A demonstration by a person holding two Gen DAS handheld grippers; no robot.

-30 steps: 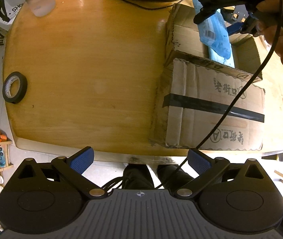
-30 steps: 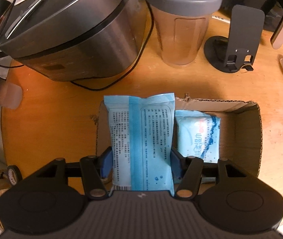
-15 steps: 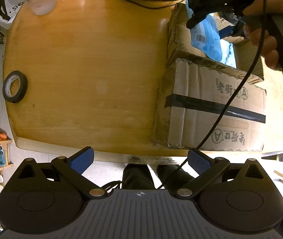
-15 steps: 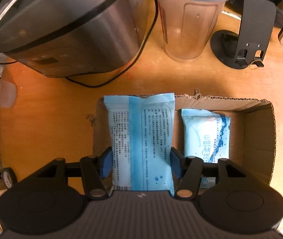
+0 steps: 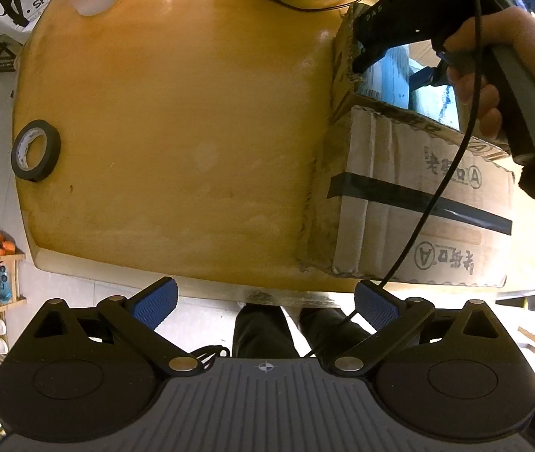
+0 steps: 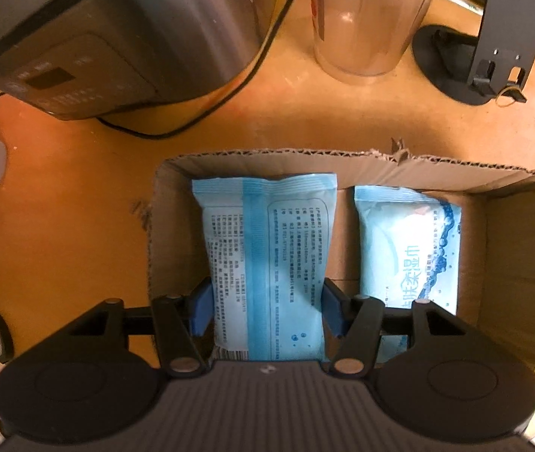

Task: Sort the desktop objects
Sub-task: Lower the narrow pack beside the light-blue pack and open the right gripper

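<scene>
We see the right gripper (image 6: 265, 312) clamped on a light blue plastic wet-wipe packet (image 6: 267, 263), its blue pads (image 6: 199, 310) pressed against both long edges of the pack near its lower end. The packet sits inside the open brown cardboard box (image 6: 516, 263), printed back side up, toward the box's left wall. A second light blue wet-wipe packet with a dark blue wave print (image 6: 408, 248) lies just beside it on the right, on the box floor. We can't tell whether the held pack touches the box floor (the motion blur doesn't help).

The left gripper (image 5: 265, 303) hangs beyond the near edge of the round yellow wooden table (image 5: 192, 132), jaws spread wide, nothing between the blue fingertips (image 5: 154, 303). In the left wrist view the right hand (image 5: 474, 75) grips the tool's handle above the box, with a black cable (image 5: 437, 196) trailing down across the taped box side.

A black roll of tape (image 5: 35, 150) lies flat near the table's left edge, well apart from the box. Behind the box stand a stainless steel rice cooker (image 6: 116, 26), a translucent plastic blender cup (image 6: 369, 19) and a black metal phone stand (image 6: 493, 45); the cooker's black cord (image 6: 207, 113) loops on the tabletop.
</scene>
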